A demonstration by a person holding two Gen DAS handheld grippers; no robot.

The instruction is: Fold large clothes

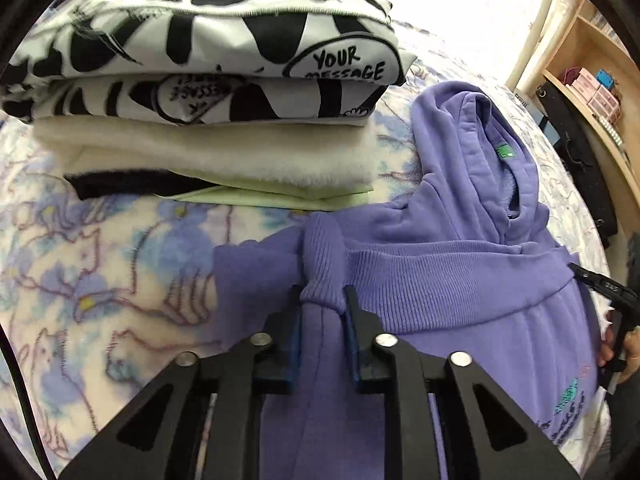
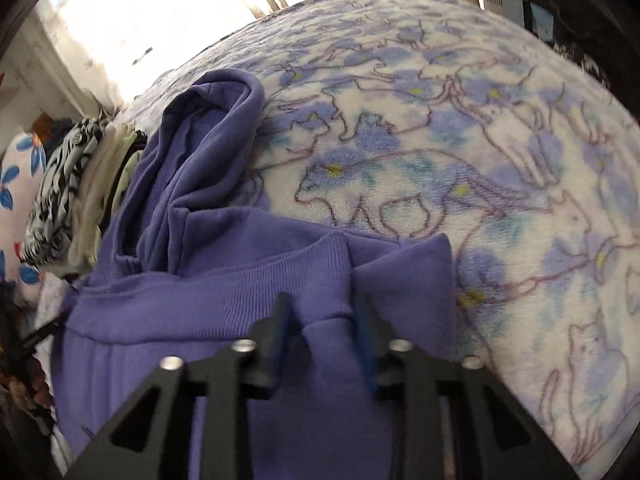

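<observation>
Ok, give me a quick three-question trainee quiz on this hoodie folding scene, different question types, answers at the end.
1. True or false: the left hand-held gripper is open and clear of the hoodie.
2. What sits on top of the folded pile? A) purple hoodie B) black-and-white printed garment C) black garment
3. What does the right hand-held gripper pinch?

Key: 1 false, it is shut on a ribbed fold of the hoodie. 2 B. 3 The hoodie's ribbed band.

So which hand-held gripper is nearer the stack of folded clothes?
Left. The left hand-held gripper, shut on the purple hoodie, sits just below the stack of folded clothes. The right hand-held gripper grips the hoodie's far side.
</observation>
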